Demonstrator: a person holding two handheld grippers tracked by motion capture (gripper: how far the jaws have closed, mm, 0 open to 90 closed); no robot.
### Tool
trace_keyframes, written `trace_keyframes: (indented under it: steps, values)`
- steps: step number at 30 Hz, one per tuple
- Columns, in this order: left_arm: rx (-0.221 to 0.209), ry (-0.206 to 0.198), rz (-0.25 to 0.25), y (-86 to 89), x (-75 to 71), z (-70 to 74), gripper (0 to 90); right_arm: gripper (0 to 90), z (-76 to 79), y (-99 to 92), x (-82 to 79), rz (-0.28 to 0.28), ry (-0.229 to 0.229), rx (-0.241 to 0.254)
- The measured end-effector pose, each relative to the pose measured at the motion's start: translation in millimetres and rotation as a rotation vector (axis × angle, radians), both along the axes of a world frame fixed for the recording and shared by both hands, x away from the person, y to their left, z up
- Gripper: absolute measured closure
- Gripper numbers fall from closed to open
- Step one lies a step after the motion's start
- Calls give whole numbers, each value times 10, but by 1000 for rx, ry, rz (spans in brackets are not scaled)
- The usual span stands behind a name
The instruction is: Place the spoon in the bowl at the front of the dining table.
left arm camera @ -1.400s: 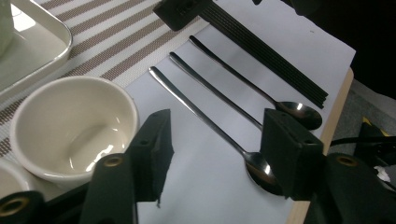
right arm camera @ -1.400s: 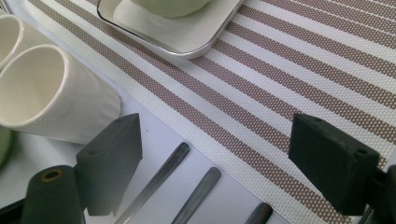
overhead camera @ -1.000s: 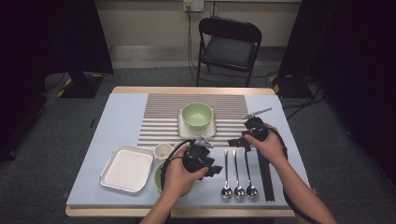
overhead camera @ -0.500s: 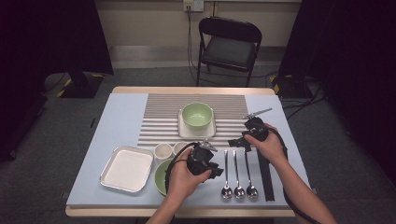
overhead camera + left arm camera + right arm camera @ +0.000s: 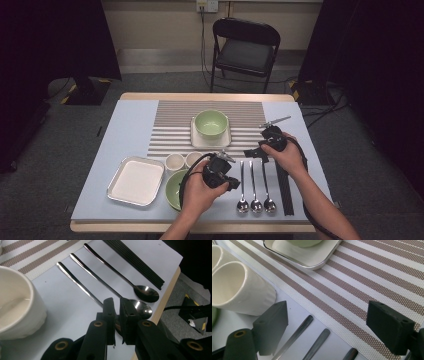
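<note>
- Down at the near edge of the bench (image 5: 125, 107), the left gripper (image 5: 231, 183) sits right on the left-hand spoon (image 5: 242, 182) of the three, down toward its bowl end.
- Left gripper view: the jaws have just been closing and are now pinched narrow, with that spoon's (image 5: 80, 285) handle running in between them. The bowl end is hidden behind the jaws, so it looks like a grip on the thin neck, though I can't see the pads' contact itself.
- Key relation: the spoon's long axis runs near-to-far, handle tip pointing toward the striped mat (image 5: 170, 125), bowl toward the near edge. The gripper crosses that axis, which is how you'd want it for a lift.
- Right gripper (image 5: 255, 152) hovers at the far ends of the handles, jaws wide with nothing in them; a spoon handle (image 5: 294, 336) lies below.
- Left is clearly the hand on it, so I'd guess the next move is a straight lift, watching the middle spoon (image 5: 100, 277) just beside.
</note>
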State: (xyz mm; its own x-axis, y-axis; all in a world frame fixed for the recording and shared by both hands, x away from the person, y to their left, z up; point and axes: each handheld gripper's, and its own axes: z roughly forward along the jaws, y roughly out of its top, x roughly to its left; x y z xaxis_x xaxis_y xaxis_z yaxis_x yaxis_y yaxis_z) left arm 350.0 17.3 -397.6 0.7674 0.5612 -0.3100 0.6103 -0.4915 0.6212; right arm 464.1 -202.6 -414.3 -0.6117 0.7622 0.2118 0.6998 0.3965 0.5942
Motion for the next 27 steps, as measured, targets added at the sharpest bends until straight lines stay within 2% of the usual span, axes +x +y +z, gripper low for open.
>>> trace_keyframes:
  steps: [17, 27]
  values:
    - [-2, 31, -8, -79, -23, -128, 833, 171, -40, -10, -4, -5, 2, -3]
    - [7, 32, -10, -118, -47, -202, 830, 172, -62, -5, -5, -3, 5, -3]
